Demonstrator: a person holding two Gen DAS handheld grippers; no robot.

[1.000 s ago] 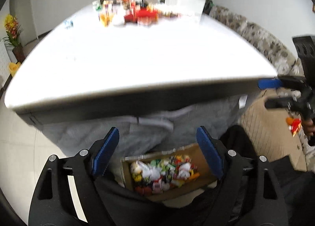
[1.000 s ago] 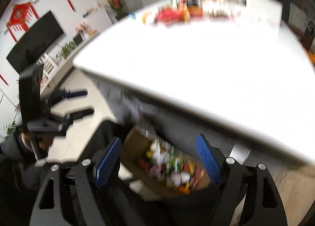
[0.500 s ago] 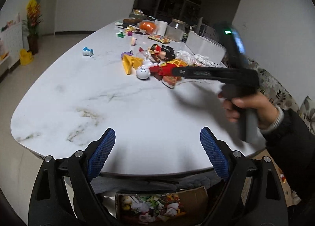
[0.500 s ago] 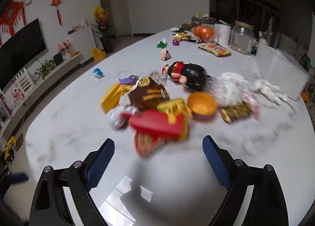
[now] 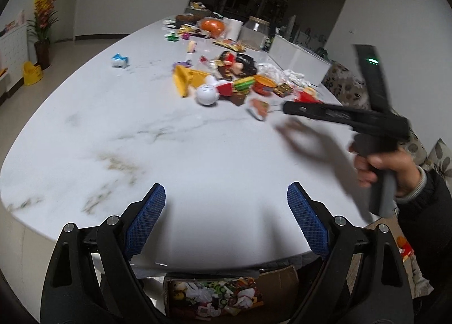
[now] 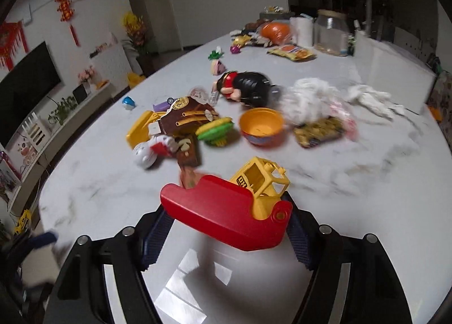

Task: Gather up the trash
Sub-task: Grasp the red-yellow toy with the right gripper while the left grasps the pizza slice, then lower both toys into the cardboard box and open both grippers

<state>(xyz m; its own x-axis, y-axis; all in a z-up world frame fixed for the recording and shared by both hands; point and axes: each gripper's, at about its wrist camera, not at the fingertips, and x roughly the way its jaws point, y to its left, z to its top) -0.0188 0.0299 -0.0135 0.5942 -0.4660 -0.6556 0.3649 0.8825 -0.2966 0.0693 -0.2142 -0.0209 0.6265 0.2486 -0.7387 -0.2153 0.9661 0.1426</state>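
My right gripper (image 6: 226,222) is low over the white marble table (image 6: 367,211), and its jaws are closing. A red and yellow toy truck (image 6: 226,211) lies between them, and its two ends meet the blue pads (image 6: 154,239) with no gap showing. The left wrist view shows the same gripper (image 5: 288,109), held by a hand (image 5: 384,165), at the near side of the toy pile (image 5: 226,84). My left gripper (image 5: 226,197) is open and empty over the table's near edge. Below that edge sits a cardboard box (image 5: 282,276) full of colourful bits.
Beyond the truck lie an orange bowl (image 6: 261,127), a green and yellow toy (image 6: 216,129), a brown wrapper (image 6: 186,116), a black-haired doll (image 6: 248,88) and white crumpled paper (image 6: 308,99). A glass jar (image 6: 330,33) and a white box (image 6: 395,72) stand at the back.
Both grippers rose from the box below the table edge to above the tabletop. The right gripper moved forward into the toy pile, and the red and yellow truck now sits between its jaws.
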